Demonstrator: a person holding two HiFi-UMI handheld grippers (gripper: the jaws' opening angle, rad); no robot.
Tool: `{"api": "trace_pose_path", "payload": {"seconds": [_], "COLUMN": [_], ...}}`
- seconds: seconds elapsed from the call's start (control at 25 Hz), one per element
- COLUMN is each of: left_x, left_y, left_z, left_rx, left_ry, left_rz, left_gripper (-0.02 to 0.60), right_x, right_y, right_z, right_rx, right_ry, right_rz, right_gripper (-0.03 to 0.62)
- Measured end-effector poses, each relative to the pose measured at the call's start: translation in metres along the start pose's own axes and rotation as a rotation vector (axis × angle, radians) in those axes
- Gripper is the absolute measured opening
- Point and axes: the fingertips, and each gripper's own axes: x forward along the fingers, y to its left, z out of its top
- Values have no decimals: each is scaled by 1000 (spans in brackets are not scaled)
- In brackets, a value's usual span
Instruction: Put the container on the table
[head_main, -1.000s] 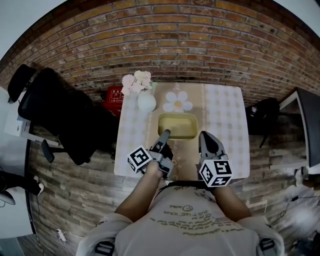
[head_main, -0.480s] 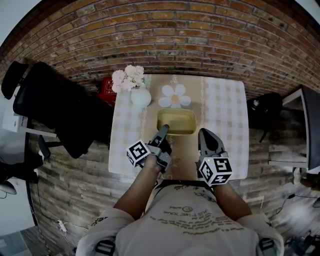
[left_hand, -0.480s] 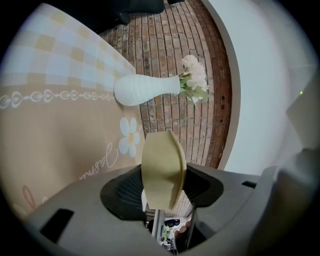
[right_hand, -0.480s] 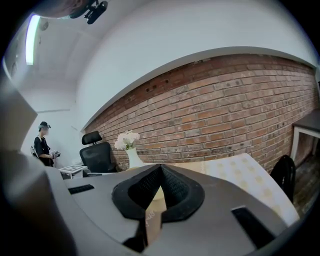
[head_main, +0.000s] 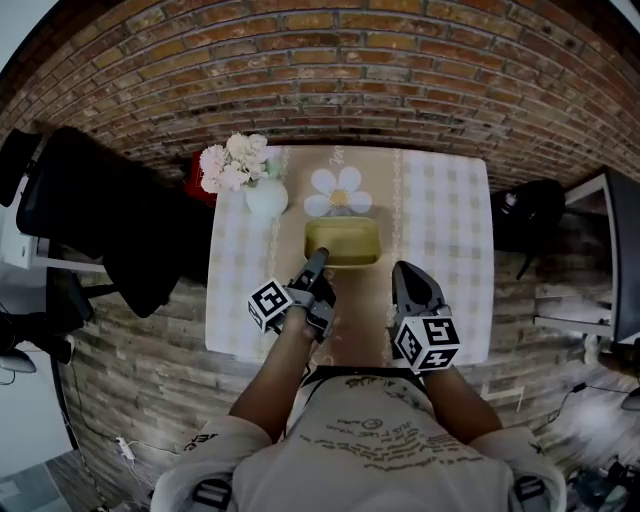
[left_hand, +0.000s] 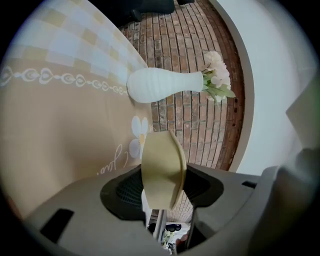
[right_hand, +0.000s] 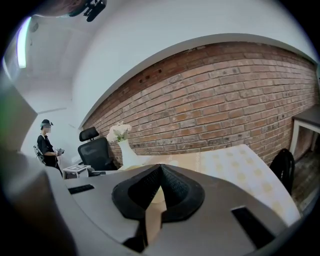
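Both claws have come lower toward the table (head_main: 445, 220) since the earlier frame, and the container (head_main: 345, 240) has come down with the left claw (head_main: 319, 258). That claw is clamped on the container's near rim. Its own view shows the pale yellow wall pinched between the two pads, edge-on straight ahead of the jaws.

The rest of the container, shallow and rectangular, reaches away from the claw's tip over the tan strip of the cloth. Whether its base already touches the table cannot be told. Past the container, further ahead of the left claw, lies a flower-shaped mat (head_main: 338, 190). Ahead and to the claw's left stands a white vase (head_main: 265, 197).

The right claw (head_main: 407, 272) is to the right of the left one, near the container's near right corner but apart from it. Its pads are together with nothing between them.

The container looks like thin plastic, so it is likely light, fairly stiff, smooth and not fragile. Held by one rim it may sag or pivot. The rim near a corner, seated deep on the pads, seems the best hold.
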Motion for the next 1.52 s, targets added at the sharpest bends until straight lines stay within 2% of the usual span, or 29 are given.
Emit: {"api": "trace_pose_path", "payload": {"seconds": [0.48, 0.84, 1.04, 1.16, 1.36, 1.52], "left_x": [43, 55, 56, 53, 49, 44], "left_y": [29, 37, 35, 42, 51, 54], "left_z": [12, 20, 21, 25, 33, 39], "left_rx": [5, 63, 169, 235, 284, 406], "left_ry": [-30, -17, 6, 0, -38, -41], "left_rz": [56, 83, 100, 167, 265, 370], "left_gripper": [227, 227, 227, 238, 252, 265], "right_x": [26, 43, 51, 53, 56, 55], "right_y": [-26, -27, -20, -12, -6, -6], "right_z": [-13, -2, -11, -16, -20, -17], "right_rx": [75, 109, 135, 136, 136, 136], "right_ry": [55, 54, 95, 109, 129, 122], "right_rz": [18, 67, 114, 139, 168, 172], "right_gripper": [2, 2, 2, 2, 2, 3]}}
